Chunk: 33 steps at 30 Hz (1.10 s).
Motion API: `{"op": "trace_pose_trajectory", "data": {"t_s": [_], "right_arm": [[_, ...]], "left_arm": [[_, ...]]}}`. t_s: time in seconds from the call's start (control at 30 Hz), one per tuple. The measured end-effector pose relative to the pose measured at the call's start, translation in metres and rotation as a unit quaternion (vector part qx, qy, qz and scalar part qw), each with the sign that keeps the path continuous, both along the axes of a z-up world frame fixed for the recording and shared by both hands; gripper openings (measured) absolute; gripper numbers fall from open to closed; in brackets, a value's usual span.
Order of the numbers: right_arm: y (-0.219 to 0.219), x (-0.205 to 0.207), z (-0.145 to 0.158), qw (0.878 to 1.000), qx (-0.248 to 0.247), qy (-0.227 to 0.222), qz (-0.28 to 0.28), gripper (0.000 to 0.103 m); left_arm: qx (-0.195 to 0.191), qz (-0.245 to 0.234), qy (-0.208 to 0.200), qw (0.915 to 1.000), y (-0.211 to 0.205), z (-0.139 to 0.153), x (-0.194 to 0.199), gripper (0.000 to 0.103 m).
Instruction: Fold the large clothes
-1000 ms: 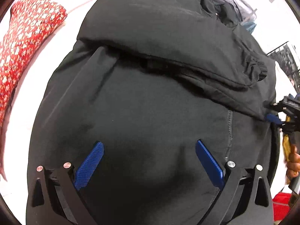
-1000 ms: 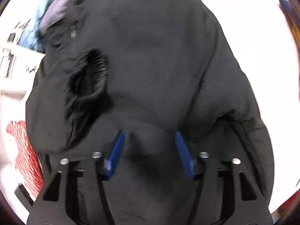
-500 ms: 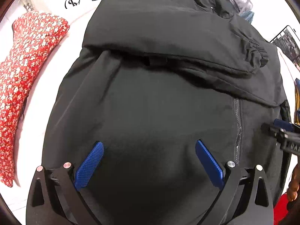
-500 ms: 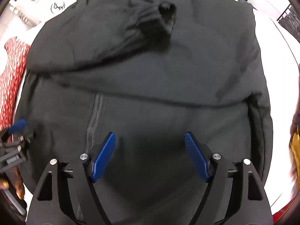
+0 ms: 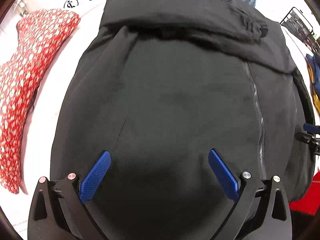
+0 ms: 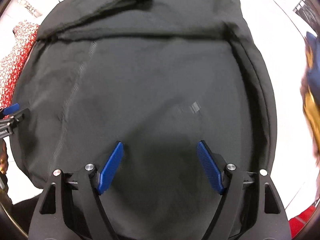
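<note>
Since the earlier frame, right tongs (image 6: pixel 160 160) are sitting lower over the black jacket (image 6: pixel 152 80), near its bottom part; their jaws have just been opening and are now standing wide, nothing between the blue pads. Left tongs (image 5: pixel 159 170) have shifted sideways, so the red floral garment (image 5: pixel 30 80) is showing more fully at the left. Left tongs are also gaping wide and gripping nothing.

Jacket is lying spread on the white counter (image 6: pixel 280 30), filling most of both views. Fabric is matte black, lightly creased. Zipper line (image 5: pixel 258 110) is running down the front. One sleeve (image 5: pixel 190 24) is lying folded across the upper chest, its gathered cuff (image 5: pixel 258 28) resting near the far shoulder. Other clothes are lying heaped beyond the collar; detail is blurred.
</note>
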State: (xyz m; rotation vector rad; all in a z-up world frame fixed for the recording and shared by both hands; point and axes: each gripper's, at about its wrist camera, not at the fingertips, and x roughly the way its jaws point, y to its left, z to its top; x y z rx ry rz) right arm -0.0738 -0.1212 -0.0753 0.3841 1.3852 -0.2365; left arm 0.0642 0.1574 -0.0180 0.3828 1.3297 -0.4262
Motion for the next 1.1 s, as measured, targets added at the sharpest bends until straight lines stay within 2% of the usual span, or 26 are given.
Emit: {"op": "trace_pose_trajectory", "data": {"t_s": [0.17,0.27,0.37,0.53,0.6,0.73,0.83,0.97,1.1], "right_arm": [[0.015,-0.051,-0.005,1.000,-0.016,0.019,-0.002,0.076],[0.027,-0.066,-0.011,0.999,-0.022,0.032,0.007,0.076],[0.042,-0.074,-0.010,0.999,-0.035,0.025,0.014,0.076],[0.045,-0.106,0.001,1.000,-0.029,0.004,-0.003,0.076],[0.035,-0.132,0.008,0.999,-0.022,-0.005,-0.024,0.076],[-0.002,-0.173,0.023,0.996,0.004,-0.034,-0.079,0.076],[-0.038,-0.203,0.029,0.992,0.012,-0.041,-0.117,0.076],[-0.077,-0.231,0.028,0.988,0.040,-0.041,-0.141,0.076],[-0.075,-0.240,0.016,0.988,0.080,-0.030,-0.125,0.074]], "left_arm": [[0.000,0.005,-0.004,1.0000,0.032,-0.006,-0.024,0.096],[-0.011,0.004,0.025,0.9996,0.045,-0.023,-0.034,0.097],[-0.029,0.017,0.015,0.9993,0.054,-0.026,-0.038,0.097],[-0.013,0.015,0.042,0.9989,0.049,-0.032,-0.031,0.098],[-0.015,0.016,0.053,0.9983,0.050,-0.029,-0.025,0.097],[-0.037,0.014,0.023,0.9989,0.070,-0.002,-0.019,0.096],[-0.054,0.027,-0.009,0.9982,0.107,0.021,-0.016,0.096],[-0.056,0.064,-0.018,0.9962,0.163,0.030,-0.002,0.095],[-0.068,0.088,0.016,0.9937,0.192,0.023,0.009,0.083]]}}
